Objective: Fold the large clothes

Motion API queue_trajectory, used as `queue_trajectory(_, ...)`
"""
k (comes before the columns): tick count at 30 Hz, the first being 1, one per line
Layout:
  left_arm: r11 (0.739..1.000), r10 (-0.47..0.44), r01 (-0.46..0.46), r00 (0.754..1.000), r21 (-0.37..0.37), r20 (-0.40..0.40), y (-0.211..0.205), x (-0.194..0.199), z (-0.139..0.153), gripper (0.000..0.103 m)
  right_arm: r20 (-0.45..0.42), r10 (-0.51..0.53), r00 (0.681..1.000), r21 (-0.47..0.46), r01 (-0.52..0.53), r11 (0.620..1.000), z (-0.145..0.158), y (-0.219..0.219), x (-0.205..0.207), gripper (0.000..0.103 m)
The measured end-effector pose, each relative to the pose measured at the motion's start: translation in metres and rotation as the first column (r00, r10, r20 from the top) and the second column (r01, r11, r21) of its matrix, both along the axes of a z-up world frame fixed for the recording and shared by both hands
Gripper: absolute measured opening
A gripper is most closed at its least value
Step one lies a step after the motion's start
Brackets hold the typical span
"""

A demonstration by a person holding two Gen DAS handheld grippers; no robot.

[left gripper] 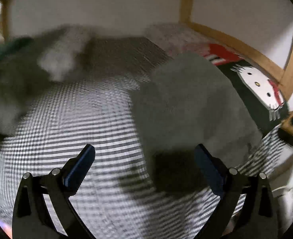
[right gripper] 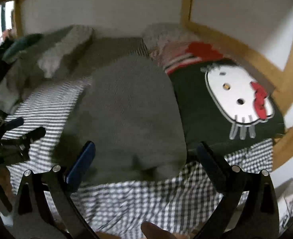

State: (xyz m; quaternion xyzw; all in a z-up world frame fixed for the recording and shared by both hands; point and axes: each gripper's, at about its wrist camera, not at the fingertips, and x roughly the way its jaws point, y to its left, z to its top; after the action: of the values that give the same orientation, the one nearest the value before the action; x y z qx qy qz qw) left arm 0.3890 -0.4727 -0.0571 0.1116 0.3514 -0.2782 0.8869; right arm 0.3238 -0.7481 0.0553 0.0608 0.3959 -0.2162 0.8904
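Grey garment (right gripper: pixel 126 107) lies folded on the checked sheet (right gripper: pixel 146 199), its right edge against a black cat-face pillow (right gripper: pixel 236 99). Left gripper (left gripper: pixel 144 155): fingers spread wide, nothing between them, hovering over the sheet at the garment's near left corner. Right gripper (right gripper: pixel 146 153): also spread and empty, above the garment's near edge. More grey cloth (left gripper: pixel 56 59) heaped at far left (blurred). Wooden frame (left gripper: pixel 245 49) behind.
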Motion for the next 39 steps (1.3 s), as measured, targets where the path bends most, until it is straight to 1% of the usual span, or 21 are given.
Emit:
queue_trajectory(2, 0.998, 0.059, -0.06, 0.996, 0.015, 0.065, 0.024, -0.024, 0.013, 0.099, -0.039, 0.006, 0.999, 0.003, -0.005, 1.0, 0.012, 0.024, -0.012, 0.1)
queue_trajectory(3, 0.996, 0.083, -0.084, 0.994, 0.02, 0.075, 0.032, -0.032, 0.018, 0.099, -0.049, 0.015, 0.999, 0.008, -0.015, 1.0, 0.017, 0.033, -0.018, 0.1)
queue_trajectory(4, 0.994, 0.108, -0.109, 0.992, 0.018, 0.069, 0.045, -0.044, 0.024, 0.099, -0.049, 0.027, 0.998, 0.004, -0.027, 1.0, 0.02, 0.042, -0.022, 0.1)
queue_trajectory(6, 0.99, 0.135, -0.137, 0.989, 0.02, 0.053, 0.056, -0.059, 0.037, 0.099, -0.041, 0.036, 0.998, -0.025, -0.037, 0.999, 0.031, 0.06, -0.037, 0.1)
queue_trajectory(8, 0.984, 0.159, -0.161, 0.987, 0.071, 0.041, 0.063, -0.077, 0.044, 0.099, -0.03, 0.044, 0.999, -0.029, -0.045, 0.999, 0.039, 0.074, -0.059, 0.1)
queue_trajectory(9, 0.979, 0.167, -0.171, 0.985, 0.114, 0.044, 0.065, -0.089, 0.045, 0.099, -0.026, 0.047, 0.999, -0.028, -0.048, 0.998, 0.042, 0.08, -0.071, 0.1)
queue_trajectory(10, 0.976, 0.172, -0.177, 0.984, 0.128, 0.048, 0.066, -0.097, 0.045, 0.099, -0.024, 0.046, 0.999, -0.029, -0.047, 0.999, 0.043, 0.081, -0.078, 0.1)
queue_trajectory(11, 0.976, 0.171, -0.176, 0.984, 0.132, 0.046, 0.068, -0.106, 0.046, 0.099, -0.022, 0.045, 0.999, -0.033, -0.046, 0.998, 0.044, 0.085, -0.09, 0.1)
queue_trajectory(13, 0.981, 0.164, -0.165, 0.986, 0.104, 0.019, 0.075, -0.127, 0.048, 0.099, -0.021, 0.046, 0.999, -0.029, -0.047, 0.998, 0.043, 0.092, -0.112, 0.1)
queue_trajectory(15, 0.984, 0.158, -0.157, 0.987, 0.086, -0.006, 0.081, -0.14, 0.047, 0.099, -0.022, 0.046, 0.999, -0.008, -0.046, 0.999, 0.04, 0.095, -0.135, 0.1)
queue_trajectory(17, 0.983, 0.146, -0.142, 0.989, 0.114, -0.029, 0.08, -0.155, 0.042, 0.099, -0.029, 0.047, 0.998, -0.008, -0.047, 0.999, 0.037, 0.098, -0.156, 0.1)
queue_trajectory(18, 0.982, 0.125, -0.119, 0.992, 0.149, -0.031, 0.077, -0.165, 0.039, 0.099, -0.032, 0.048, 0.998, -0.008, -0.048, 0.999, 0.036, 0.1, -0.168, 0.1)
queue_trajectory(20, 0.977, 0.114, -0.112, 0.993, 0.18, -0.002, 0.074, -0.182, 0.036, 0.099, -0.037, 0.042, 0.998, -0.021, -0.043, 0.999, 0.034, 0.101, -0.186, 0.1)
queue_trajectory(21, 0.977, 0.105, -0.104, 0.994, 0.185, 0.004, 0.073, -0.192, 0.035, 0.099, -0.038, 0.037, 0.999, -0.025, -0.038, 0.999, 0.034, 0.103, -0.195, 0.1)
queue_trajectory(24, 0.984, 0.073, -0.068, 0.997, 0.167, -0.023, 0.071, -0.221, 0.036, 0.099, -0.041, 0.038, 0.998, -0.02, -0.038, 0.999, 0.03, 0.105, -0.22, 0.1)
queue_trajectory(27, 0.985, 0.064, -0.06, 0.998, 0.159, -0.017, 0.072, -0.241, 0.038, 0.099, -0.037, 0.033, 0.999, -0.023, -0.034, 0.999, 0.028, 0.108, -0.244, 0.1)
queue_trajectory(31, 0.987, 0.048, -0.043, 0.998, 0.152, -0.029, 0.07, -0.26, 0.04, 0.099, -0.026, 0.023, 0.999, -0.025, -0.023, 0.999, 0.029, 0.109, -0.27, 0.1)
queue_trajectory(34, 0.985, 0.05, -0.047, 0.999, 0.166, -0.014, 0.069, -0.274, 0.041, 0.099, -0.022, 0.027, 0.999, -0.026, -0.028, 0.999, 0.028, 0.109, -0.279, 0.1)
queue_trajectory(39, 0.985, 0.05, -0.049, 0.999, 0.168, -0.001, 0.074, -0.287, 0.046, 0.099, -0.009, 0.05, 0.999, -0.033, -0.051, 0.998, 0.029, 0.117, -0.289, 0.1)
